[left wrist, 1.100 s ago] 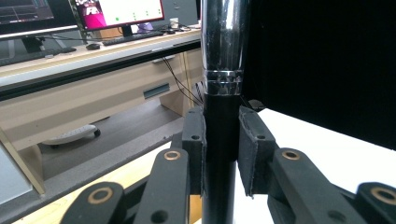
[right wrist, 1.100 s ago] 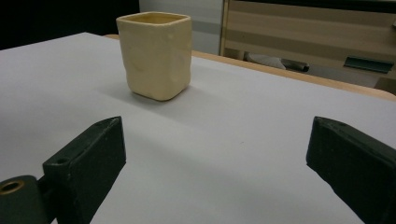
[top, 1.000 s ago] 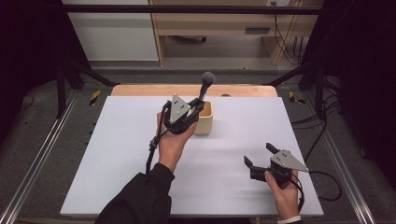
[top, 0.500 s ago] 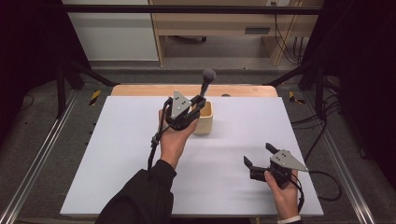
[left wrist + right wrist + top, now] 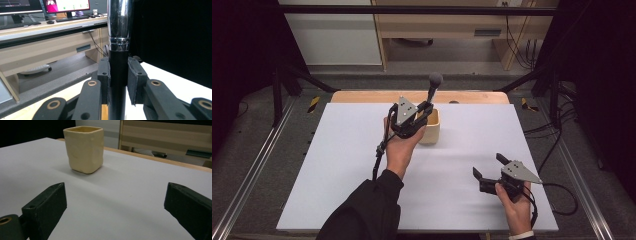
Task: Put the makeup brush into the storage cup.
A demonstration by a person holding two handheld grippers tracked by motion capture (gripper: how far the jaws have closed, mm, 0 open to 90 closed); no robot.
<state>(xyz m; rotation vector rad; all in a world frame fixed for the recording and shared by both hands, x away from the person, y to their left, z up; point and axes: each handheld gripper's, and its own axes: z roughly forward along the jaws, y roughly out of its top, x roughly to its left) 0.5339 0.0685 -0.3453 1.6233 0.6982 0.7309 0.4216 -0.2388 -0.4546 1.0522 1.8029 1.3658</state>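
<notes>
1. The left gripper (image 5: pixel 424 111) has its fingers (image 5: pixel 103 75) pinching a black-and-chrome brush handle with a round dark head (image 5: pixel 434 85), held upright.
2. The brush stands over the cream square ceramic cup (image 5: pixel 431 127), which sits at the far middle of the white table (image 5: pixel 337 165).
3. The right gripper (image 5: pixel 488 166) rests near the table's front right corner, fingers (image 5: pixel 47 207) spread wide with nothing between them, facing the cup.

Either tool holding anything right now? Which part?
The left tool is shut on a makeup brush, clamping its black handle just below the chrome ferrule, above the yellow cup. The right tool is open and holds nothing.
</notes>
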